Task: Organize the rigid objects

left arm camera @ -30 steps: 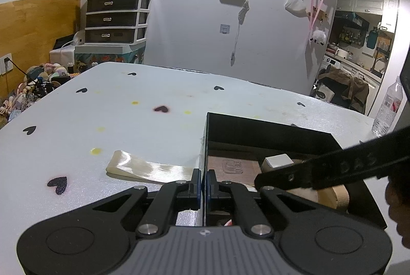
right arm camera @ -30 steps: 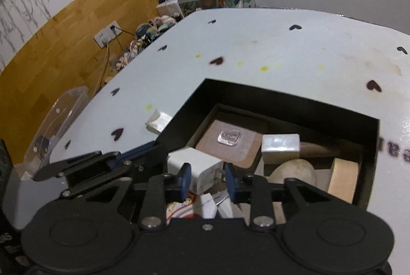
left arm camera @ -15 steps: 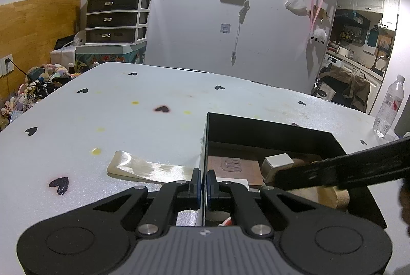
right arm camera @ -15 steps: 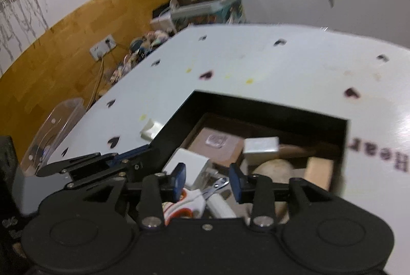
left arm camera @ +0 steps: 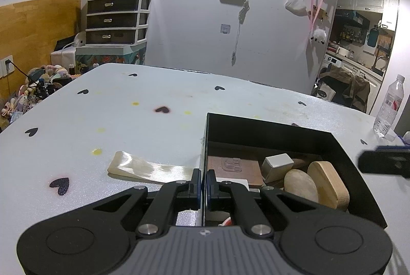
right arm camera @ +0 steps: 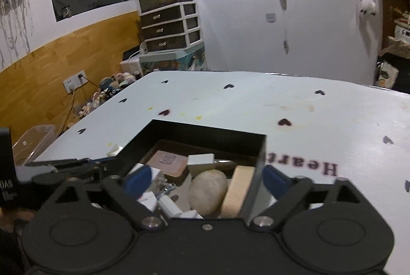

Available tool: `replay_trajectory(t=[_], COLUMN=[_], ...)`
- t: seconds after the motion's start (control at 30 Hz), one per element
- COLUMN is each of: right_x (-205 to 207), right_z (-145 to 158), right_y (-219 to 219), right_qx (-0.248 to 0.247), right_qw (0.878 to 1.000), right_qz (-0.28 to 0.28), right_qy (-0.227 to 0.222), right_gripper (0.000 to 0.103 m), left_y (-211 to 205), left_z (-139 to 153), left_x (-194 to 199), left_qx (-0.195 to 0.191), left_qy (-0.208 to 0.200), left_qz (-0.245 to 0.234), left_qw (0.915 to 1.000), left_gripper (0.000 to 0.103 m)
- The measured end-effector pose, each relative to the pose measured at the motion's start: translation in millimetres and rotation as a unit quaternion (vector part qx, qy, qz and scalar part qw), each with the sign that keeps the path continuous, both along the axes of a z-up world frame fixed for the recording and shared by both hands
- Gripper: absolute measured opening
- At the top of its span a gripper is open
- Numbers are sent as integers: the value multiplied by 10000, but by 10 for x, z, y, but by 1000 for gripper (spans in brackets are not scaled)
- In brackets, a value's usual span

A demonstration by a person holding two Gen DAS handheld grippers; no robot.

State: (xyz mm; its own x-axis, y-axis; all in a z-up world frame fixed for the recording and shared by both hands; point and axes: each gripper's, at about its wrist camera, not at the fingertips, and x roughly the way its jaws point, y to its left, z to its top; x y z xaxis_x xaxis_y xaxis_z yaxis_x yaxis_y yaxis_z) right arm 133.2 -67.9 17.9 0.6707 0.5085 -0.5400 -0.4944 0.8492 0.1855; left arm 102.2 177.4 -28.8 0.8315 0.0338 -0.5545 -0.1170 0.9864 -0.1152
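A black open box (left arm camera: 256,126) (right arm camera: 205,133) sits on the white table. Inside lie a white block (left arm camera: 278,163) (right arm camera: 201,159), a beige stone (left arm camera: 299,185) (right arm camera: 208,191), a wooden piece (left arm camera: 330,184) (right arm camera: 239,189) and a brown card (left arm camera: 234,168) (right arm camera: 166,162). My left gripper (left arm camera: 202,184) is shut on the box's left wall. My right gripper (right arm camera: 207,179) is open and empty, straddling the box's right wall above its near end; it shows as a dark bar in the left wrist view (left arm camera: 384,163).
A glossy cream strip (left arm camera: 148,167) lies on the table left of the box. A water bottle (left arm camera: 388,106) stands at the table's far right edge. A clear plastic bin (right arm camera: 33,141) sits off the table's left side. Drawers and clutter stand beyond.
My right gripper let go of the white object in the box, opened wide, lifted and pulled back to the right. My left gripper stayed clamped on the box wall.
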Motion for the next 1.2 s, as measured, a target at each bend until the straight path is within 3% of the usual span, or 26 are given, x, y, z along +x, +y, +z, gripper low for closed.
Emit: replay_trajectory(t=[0.3,0.4,0.47,0.6,0.77,0.97,1.2], right_x=[-257,-300,-330,-418,-591,-810,-1076], right_z=[-70,-74,-84,-111,-141,-143,-80], right_y=[-43,-79,-93,-124,-223,-430,-612], right_qx=[-282,-244,-261,-369,-404,-360,-345], right_qw=[9972,9965,9960,9944,9921,9881,9814], right_qz=[-283,-343,-398,-492,-689,-1083,-1391], right_qy=[-639,-715,-761,-856,-969,-1026,-1275], right_gripper=[102,102,102,102,102,103,103], left_y=[19,-18,-68,-151,-287,-445,-551], left_z=[64,160,221,294,342,386,386], left_x=[-52,-189,-311,-576,-863,-1112,-1287], left_qx=[41,125,210,242,348,442,444], left_qy=[-110,-288,-433,-655,-867,-1073,-1160], left_qz=[85,163,213,242,242,156,152], left_qw=[9999,9994,9986,9973,9953,9931,9921], left_gripper=[5,27,51,63,86,100,103])
